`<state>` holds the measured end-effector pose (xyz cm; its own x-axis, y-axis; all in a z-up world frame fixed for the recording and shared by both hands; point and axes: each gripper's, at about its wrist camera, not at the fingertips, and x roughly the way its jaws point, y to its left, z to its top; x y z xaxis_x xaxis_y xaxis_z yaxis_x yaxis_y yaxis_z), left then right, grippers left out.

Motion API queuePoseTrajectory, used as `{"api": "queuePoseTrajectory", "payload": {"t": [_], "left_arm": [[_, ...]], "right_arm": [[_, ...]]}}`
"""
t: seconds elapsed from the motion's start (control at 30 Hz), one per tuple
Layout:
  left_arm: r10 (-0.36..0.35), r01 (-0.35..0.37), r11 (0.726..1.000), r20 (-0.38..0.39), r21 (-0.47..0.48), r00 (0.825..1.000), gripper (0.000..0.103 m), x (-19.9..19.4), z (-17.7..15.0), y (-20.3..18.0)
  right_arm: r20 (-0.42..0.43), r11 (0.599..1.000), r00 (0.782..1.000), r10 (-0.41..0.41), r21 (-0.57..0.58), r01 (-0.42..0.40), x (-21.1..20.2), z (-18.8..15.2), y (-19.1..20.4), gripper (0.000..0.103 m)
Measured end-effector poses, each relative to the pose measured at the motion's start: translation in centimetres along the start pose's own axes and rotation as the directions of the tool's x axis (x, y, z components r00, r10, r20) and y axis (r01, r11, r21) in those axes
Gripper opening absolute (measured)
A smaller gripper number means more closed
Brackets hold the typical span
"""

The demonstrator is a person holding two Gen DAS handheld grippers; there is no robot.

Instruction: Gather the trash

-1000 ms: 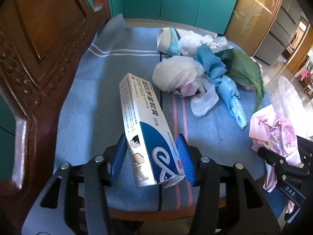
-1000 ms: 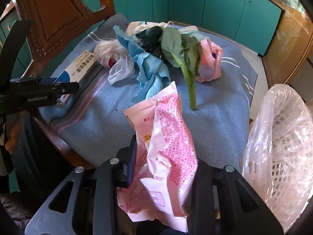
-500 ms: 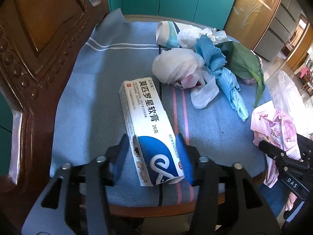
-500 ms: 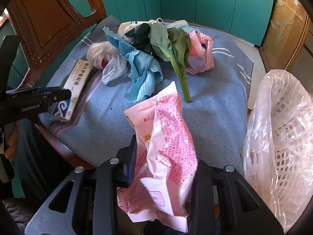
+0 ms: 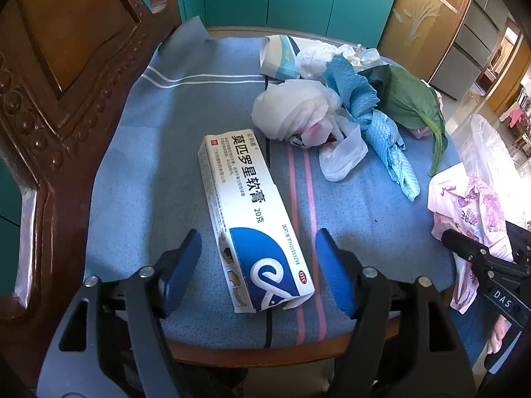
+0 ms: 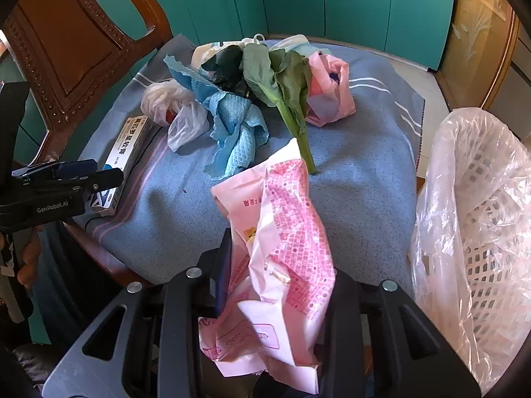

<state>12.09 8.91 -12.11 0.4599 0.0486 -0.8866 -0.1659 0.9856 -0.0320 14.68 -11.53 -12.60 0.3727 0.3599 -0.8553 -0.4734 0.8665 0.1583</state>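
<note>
So right now my left gripper [image 5: 257,265] is spread wide around the near end of the ointment box [image 5: 252,222], pads clear of it on both sides, box lying flat on the blue blanket [image 5: 149,172] at the chair's front edge. My right gripper [image 6: 278,285] is clamped on the pink wrapper [image 6: 282,248], with the lined basket [image 6: 474,219] off at about 3 o'clock in its view.

What worries me: the box sits skewed to my jaws, so if I close as is, I'd guess one pad hits a corner first and spins it or shoves it off the seat edge at 6 o'clock. It's light cardboard with an open-looking flap, so it could crush too.

The wrapper's floppy and only pinched low down, so swinging it fast toward the basket could make it slip out. The rest of the pile (blue cloth [image 6: 232,122], greens [image 6: 275,79], white bags [image 5: 292,112]) sits at 12 to 1 o'clock, all tangled together.
</note>
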Motion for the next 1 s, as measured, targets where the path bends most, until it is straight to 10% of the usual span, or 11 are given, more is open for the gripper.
{"api": "queuePoseTrajectory", "payload": {"t": [0.57,0.8,1.0], "left_arm": [[-0.023,0.023,1.000,0.027,0.000,0.999,0.088,-1.0,-0.3,0.6],[-0.043,0.043,0.998,0.008,-0.038,0.999,0.090,-0.4,0.3,1.7],[-0.016,0.012,0.997,-0.050,-0.070,0.999,0.092,2.0,1.8,1.9]], "right_arm": [[0.007,0.993,1.000,0.009,0.116,-0.009,-0.7,-0.1,-1.8,0.033],[0.017,0.987,0.998,-0.059,0.148,0.056,-1.0,-0.2,-2.4,0.067],[0.017,0.987,0.993,-0.115,0.114,0.113,-0.7,0.3,-1.8,0.077]]}}
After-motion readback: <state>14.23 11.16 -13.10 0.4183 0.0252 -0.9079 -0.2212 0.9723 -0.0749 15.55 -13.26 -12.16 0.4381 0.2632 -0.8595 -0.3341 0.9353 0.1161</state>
